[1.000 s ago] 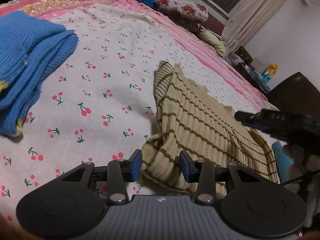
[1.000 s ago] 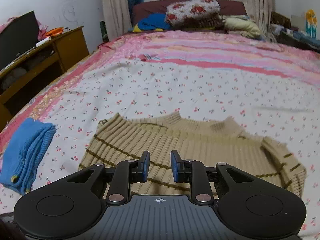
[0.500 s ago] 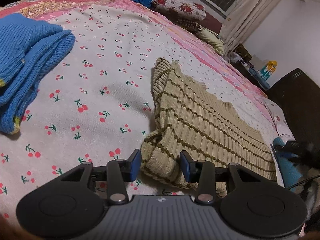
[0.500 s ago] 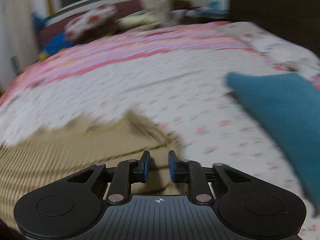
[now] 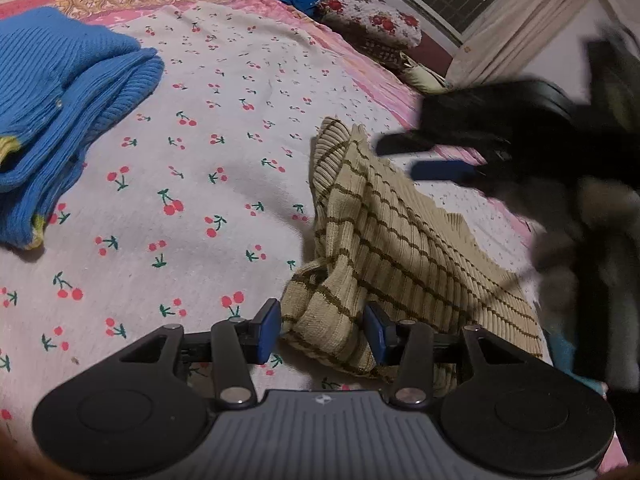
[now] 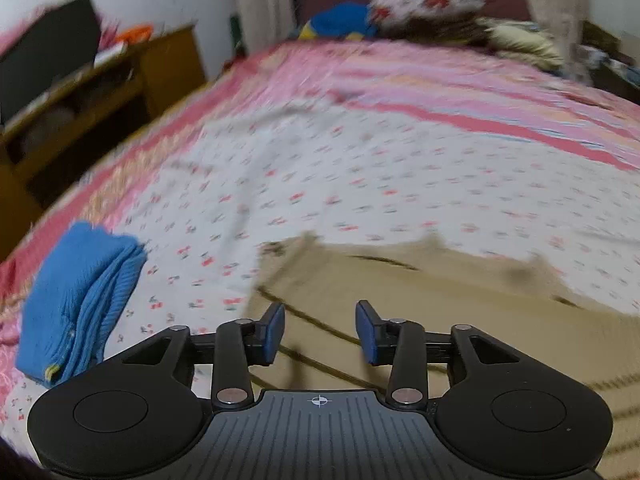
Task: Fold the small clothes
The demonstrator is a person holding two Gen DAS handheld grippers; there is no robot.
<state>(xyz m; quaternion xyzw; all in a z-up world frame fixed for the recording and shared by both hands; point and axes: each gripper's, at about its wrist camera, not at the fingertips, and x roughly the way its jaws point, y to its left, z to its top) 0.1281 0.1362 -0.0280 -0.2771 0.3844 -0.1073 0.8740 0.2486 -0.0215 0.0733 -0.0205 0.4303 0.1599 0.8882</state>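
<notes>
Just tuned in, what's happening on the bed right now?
A person with a gripper in each hand is folding a beige striped sweater on the cherry-print bedspread. The left gripper sits at a bunched corner of the sweater, which lies between its jaws as they open. The right gripper hangs over the sweater's body, jaws opening with nothing between them; its view is blurred. A blue sweater lies already folded off to the side.

Both grippers: black ribbed bodies, round side discs, silver screws, blue-padded jaws.
</notes>
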